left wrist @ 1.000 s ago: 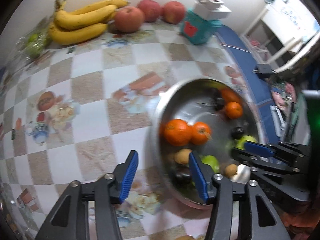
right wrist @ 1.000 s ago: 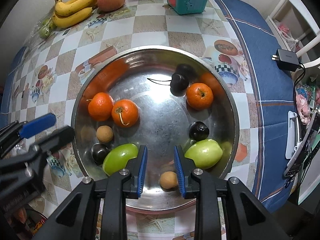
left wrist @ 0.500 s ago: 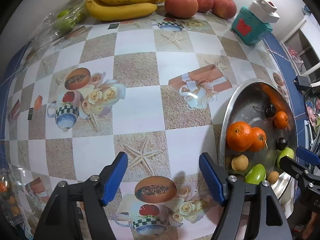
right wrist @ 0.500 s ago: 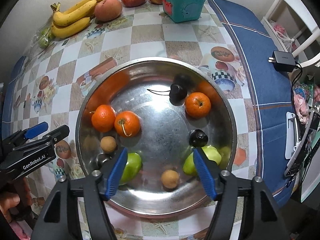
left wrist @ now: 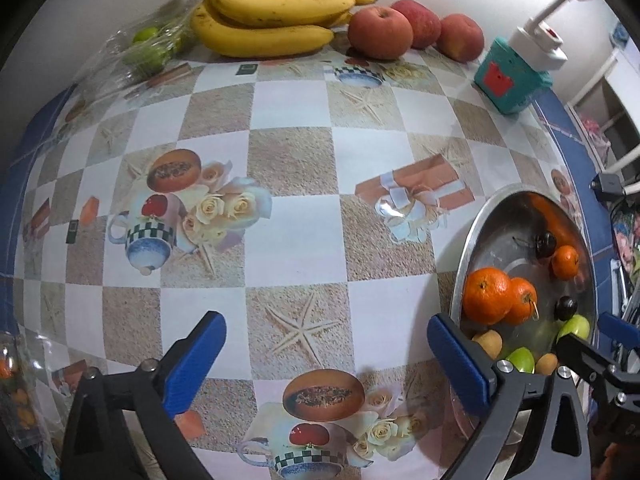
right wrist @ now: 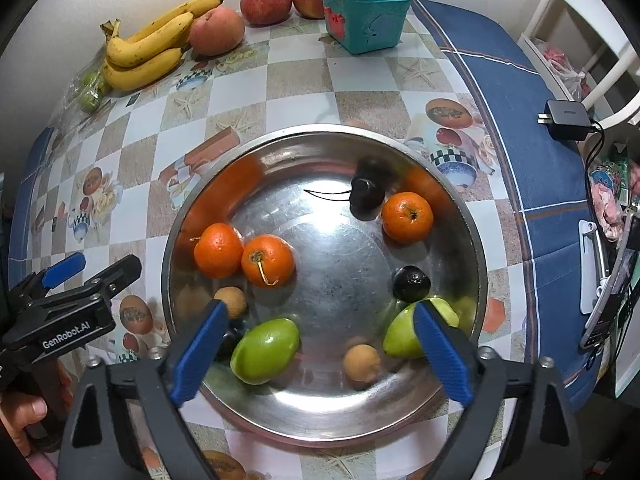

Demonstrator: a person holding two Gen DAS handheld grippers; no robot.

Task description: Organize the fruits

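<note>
Both hand-held grippers wide open, empty: left, right over bowl. Green fruit looks smooth, firm, slippery; grip its middle gently.

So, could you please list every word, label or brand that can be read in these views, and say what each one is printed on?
"GenRobot.AI": white lettering on the black body of the left gripper, seen in the right wrist view.
Charger on the blue cloth: a faint line of print, too small to read.
Teal box: red raised shapes on its side, not legible as text.
Nothing else is readable.
</note>
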